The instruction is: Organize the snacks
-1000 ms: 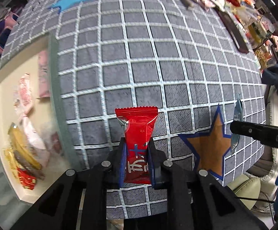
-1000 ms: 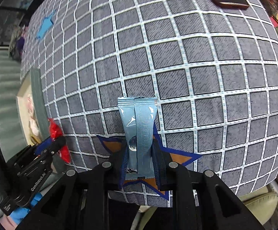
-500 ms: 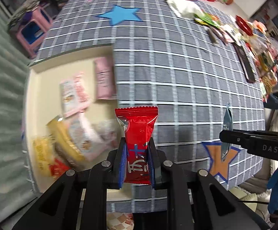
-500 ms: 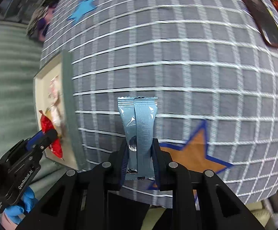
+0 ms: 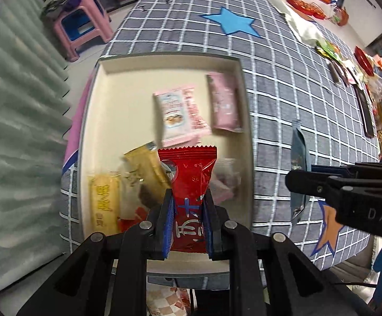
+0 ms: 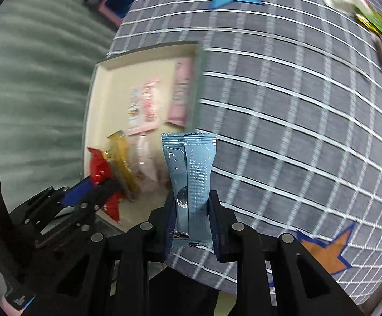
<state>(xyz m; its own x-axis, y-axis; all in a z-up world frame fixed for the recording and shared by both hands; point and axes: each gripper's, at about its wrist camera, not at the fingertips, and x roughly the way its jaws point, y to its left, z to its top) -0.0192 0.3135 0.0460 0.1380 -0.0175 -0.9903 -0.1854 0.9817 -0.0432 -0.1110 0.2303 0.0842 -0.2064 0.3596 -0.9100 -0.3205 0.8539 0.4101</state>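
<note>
My left gripper (image 5: 188, 205) is shut on a red snack packet (image 5: 188, 181) and holds it above the near part of a cream tray (image 5: 117, 105). The tray holds several snacks: pink packets (image 5: 224, 105), a pink-and-white packet (image 5: 177, 115), yellow ones (image 5: 102, 202). My right gripper (image 6: 191, 210) is shut on a light blue packet (image 6: 189, 173), over the checked cloth just right of the tray (image 6: 106, 84). The blue packet also shows in the left wrist view (image 5: 299, 168). The left gripper and red packet show in the right wrist view (image 6: 98, 171).
The grey checked tablecloth (image 5: 296, 79) has a blue star (image 5: 230, 21) far and an orange star (image 5: 330, 226) near. More snacks and a dark flat object (image 5: 365, 110) lie at the far right. A pink stool (image 5: 80, 26) stands beyond the table's left edge.
Both grippers have moved left with their packets. The left one is now over the tray; the right one has come up beside the tray's right rim.
</note>
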